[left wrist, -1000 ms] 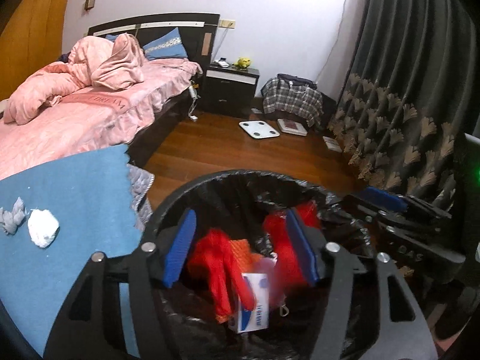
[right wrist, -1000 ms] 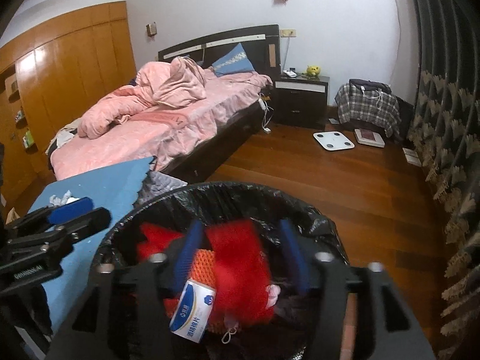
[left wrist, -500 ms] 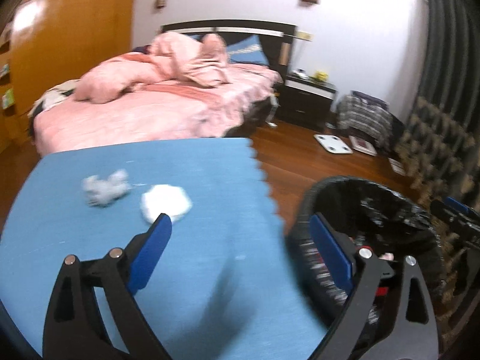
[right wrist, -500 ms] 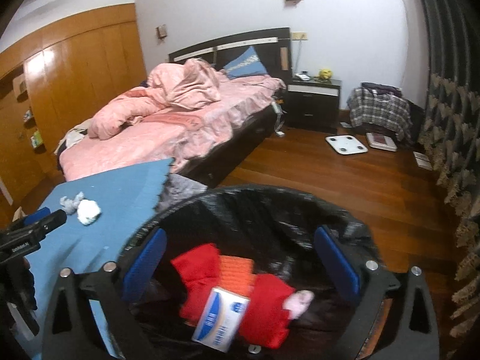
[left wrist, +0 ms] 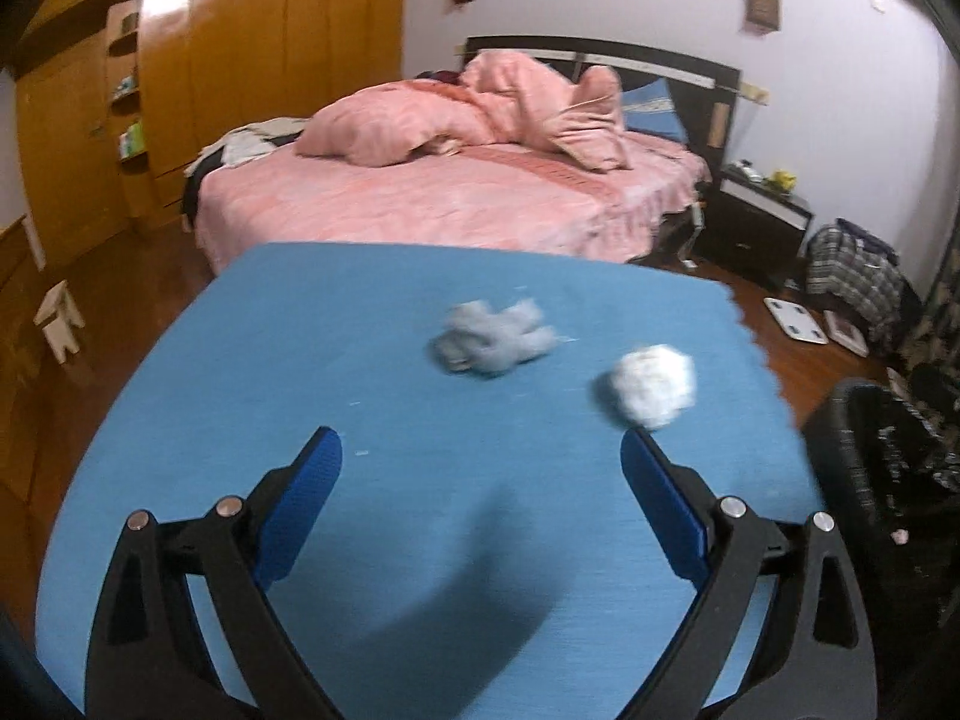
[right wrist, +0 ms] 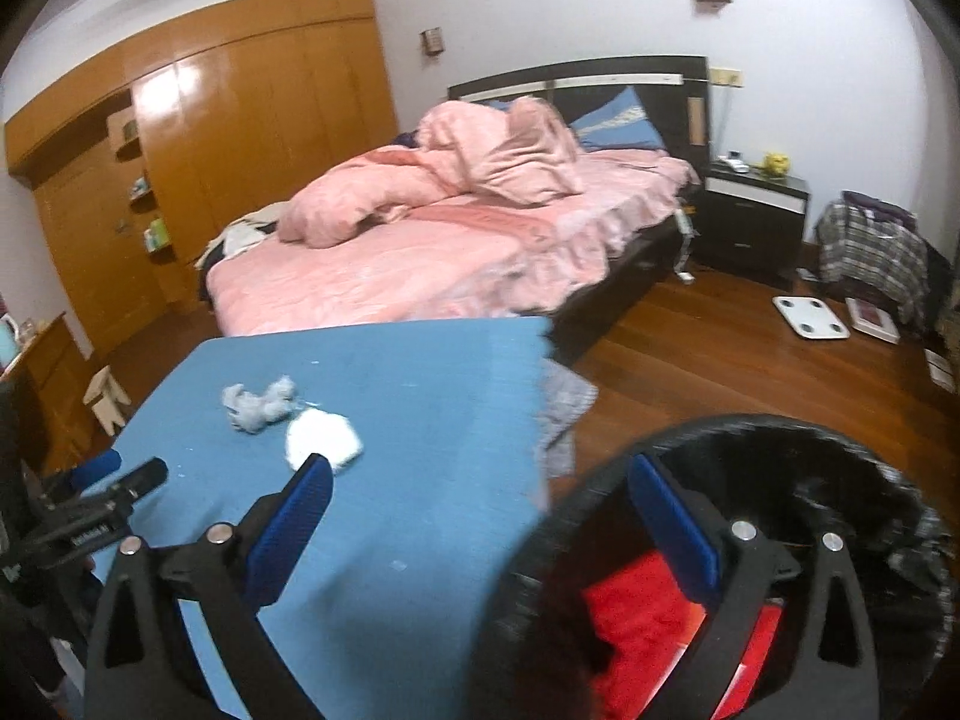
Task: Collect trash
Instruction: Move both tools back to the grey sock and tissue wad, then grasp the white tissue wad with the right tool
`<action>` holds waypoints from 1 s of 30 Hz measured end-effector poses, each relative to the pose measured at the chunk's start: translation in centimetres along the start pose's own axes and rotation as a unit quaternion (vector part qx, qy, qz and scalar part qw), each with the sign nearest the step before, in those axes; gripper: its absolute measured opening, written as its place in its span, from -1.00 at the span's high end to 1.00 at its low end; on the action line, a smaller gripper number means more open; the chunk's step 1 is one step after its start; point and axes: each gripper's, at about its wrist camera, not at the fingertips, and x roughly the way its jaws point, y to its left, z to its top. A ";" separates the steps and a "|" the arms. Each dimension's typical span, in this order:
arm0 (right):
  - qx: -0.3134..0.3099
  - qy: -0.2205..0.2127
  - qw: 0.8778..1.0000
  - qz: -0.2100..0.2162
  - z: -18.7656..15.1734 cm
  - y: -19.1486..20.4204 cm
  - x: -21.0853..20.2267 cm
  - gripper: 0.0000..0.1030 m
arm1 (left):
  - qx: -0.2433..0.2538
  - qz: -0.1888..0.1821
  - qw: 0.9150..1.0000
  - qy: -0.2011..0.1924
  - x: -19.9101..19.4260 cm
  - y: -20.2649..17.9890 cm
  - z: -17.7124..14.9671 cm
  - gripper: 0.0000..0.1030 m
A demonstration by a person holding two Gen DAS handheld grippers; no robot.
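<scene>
**Trash left on the blue surface, both grippers spread and empty**

Trash still to collect lies on the blue surface (left wrist: 360, 360): a grey crumpled wad (left wrist: 492, 339) and, just beside it, a white paper ball (left wrist: 654, 384). The left gripper (left wrist: 480, 456) hangs above the surface, aimed at them; its jaws have just been opening, nothing between them. The right gripper (right wrist: 474, 486), likewise just opened and empty, straddles the rim of the black-lined bin (right wrist: 840, 438), placed beside the surface for short drops.

Both grippers' jaws opened, swinging from bin (right wrist: 750, 570) toward, seemingly, tissues (left wrist: 651, 384).
</scene>
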 end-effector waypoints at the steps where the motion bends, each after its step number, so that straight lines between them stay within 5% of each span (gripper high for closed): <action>1: -0.002 0.001 1.000 0.007 0.1 0.9 0.9 -0.88 | -0.007 0.008 1.000 0.004 0.6 1.0 -0.1 -0.78; 12: -0.045 0.040 0.998 0.031 -0.8 7.5 9.1 -0.88 | -0.038 0.040 0.998 0.016 3.8 4.9 0.2 -0.78; 23: -0.066 0.073 0.994 0.037 -0.8 9.9 13.6 -0.88 | -0.037 0.044 0.998 0.030 6.9 6.1 1.4 -0.78; 30: -0.065 0.111 0.990 0.059 -1.3 10.2 15.4 -0.21 | -0.034 0.033 0.998 0.042 7.8 6.0 1.3 -0.78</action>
